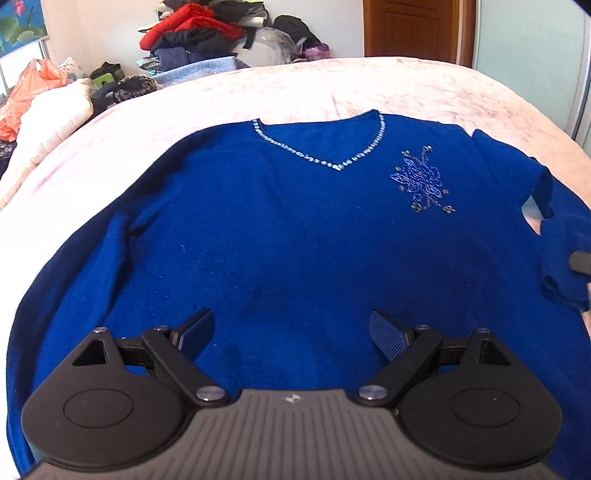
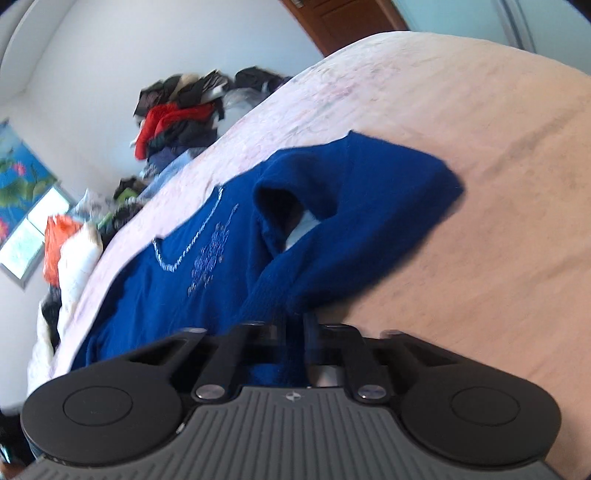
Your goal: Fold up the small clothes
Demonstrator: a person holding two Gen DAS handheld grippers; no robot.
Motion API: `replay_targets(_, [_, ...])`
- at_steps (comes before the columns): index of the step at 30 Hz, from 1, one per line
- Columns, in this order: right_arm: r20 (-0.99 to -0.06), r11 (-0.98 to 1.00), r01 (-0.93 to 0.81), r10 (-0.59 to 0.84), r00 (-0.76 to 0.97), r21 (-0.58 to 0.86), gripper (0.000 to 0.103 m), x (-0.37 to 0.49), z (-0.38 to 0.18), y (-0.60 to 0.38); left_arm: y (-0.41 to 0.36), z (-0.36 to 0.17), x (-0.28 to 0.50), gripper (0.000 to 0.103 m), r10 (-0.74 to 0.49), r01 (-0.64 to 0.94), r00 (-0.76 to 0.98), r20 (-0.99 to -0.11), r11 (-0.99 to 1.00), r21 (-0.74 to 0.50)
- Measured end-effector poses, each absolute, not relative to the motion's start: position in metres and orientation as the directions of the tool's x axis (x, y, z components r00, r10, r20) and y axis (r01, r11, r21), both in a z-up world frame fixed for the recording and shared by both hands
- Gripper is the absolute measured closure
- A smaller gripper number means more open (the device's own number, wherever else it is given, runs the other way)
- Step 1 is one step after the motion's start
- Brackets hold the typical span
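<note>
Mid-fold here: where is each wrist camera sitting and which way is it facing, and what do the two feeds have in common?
Left wrist: on the left gripper, jaws open above the blue sweater, looking down across its front toward the clothes pile; the right gripper peeks in at the right edge.
Right wrist: on the right gripper, rolled sideways, shut on the sweater's sleeve, facing along the pink bed; only its own fingers show.
Shared: sweater, bed, clothes pile, wooden door.
</note>
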State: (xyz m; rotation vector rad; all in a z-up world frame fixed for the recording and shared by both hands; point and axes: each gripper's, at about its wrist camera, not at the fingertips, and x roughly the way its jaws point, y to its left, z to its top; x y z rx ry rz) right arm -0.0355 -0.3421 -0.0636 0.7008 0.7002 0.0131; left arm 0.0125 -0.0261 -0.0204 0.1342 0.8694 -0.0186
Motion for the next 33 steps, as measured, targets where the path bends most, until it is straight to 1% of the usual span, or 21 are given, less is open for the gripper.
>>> replay_targets(3, [-0.517, 0.702, 0.201, 0.271, 0.812, 0.683, 0.090, -0.040, -0.056, -0.364, -0.021, -0.020, 0.017, 0.012, 0.038, 0.057, 0.639, -0.768, 0.994, 0.096])
replay_targets(7, [-0.360, 0.532, 0.167, 0.283, 0.889, 0.830, 0.090, -0.048, -0.039, -0.414, -0.013, -0.018, 0.021, 0.012, 0.051, 0.035, 0.639, -0.767, 0.995, 0.095])
replay_targets(8, [-0.332, 0.508, 0.157, 0.275, 0.902, 0.847, 0.090, -0.049, -0.033, -0.424, -0.011, -0.018, 0.022, 0.012, 0.056, 0.028, 0.639, -0.767, 0.995, 0.096])
replay_targets(11, [-0.236, 0.452, 0.103, 0.250, 0.939, 0.886, 0.090, -0.050, -0.011, -0.448, -0.005, -0.017, 0.026, 0.012, 0.067, 0.007, 0.640, -0.765, 0.996, 0.093])
replay_targets(14, [-0.134, 0.393, 0.023, 0.259, 0.956, 0.919, 0.090, -0.043, 0.011, -0.462, 0.002, -0.016, 0.030, 0.012, 0.079, -0.012, 0.639, -0.765, 0.996, 0.092])
replay_targets(18, [-0.030, 0.364, -0.078, 0.282, 0.959, 0.928, 0.090, -0.014, 0.047, -0.468, 0.009, -0.014, 0.032, 0.012, 0.087, -0.034, 0.640, -0.764, 0.996, 0.085])
replay_targets(20, [0.022, 0.361, -0.117, 0.259, 0.966, 0.925, 0.090, -0.002, 0.066, -0.475, 0.012, -0.013, 0.031, 0.012, 0.085, -0.037, 0.640, -0.763, 0.996, 0.080])
replay_targets(23, [0.098, 0.338, -0.151, 0.171, 0.980, 0.929, 0.090, 0.007, 0.083, -0.501, 0.016, -0.013, 0.030, 0.012, 0.086, -0.037, 0.640, -0.763, 0.996, 0.082])
replay_targets(25, [0.120, 0.326, -0.148, 0.105, 0.987, 0.934, 0.090, 0.009, 0.087, -0.518, 0.018, -0.014, 0.031, 0.012, 0.091, -0.041, 0.637, -0.765, 0.996, 0.085])
replay_targets(28, [0.125, 0.295, -0.138, 0.061, 0.990, 0.946, 0.090, 0.014, 0.083, -0.533, 0.022, -0.013, 0.034, 0.012, 0.096, -0.049, 0.642, -0.761, 0.995, 0.084])
replay_targets(30, [0.116, 0.296, -0.134, 0.075, 0.990, 0.946, 0.090, 0.019, 0.075, -0.525, 0.023, -0.009, 0.036, 0.012, 0.108, -0.058, 0.656, -0.747, 0.994, 0.093])
replay_targets(33, [0.092, 0.285, -0.135, 0.157, 0.983, 0.949, 0.090, 0.041, 0.063, -0.492, 0.028, -0.002, 0.041, 0.012, 0.123, -0.067, 0.673, -0.729, 0.992, 0.105])
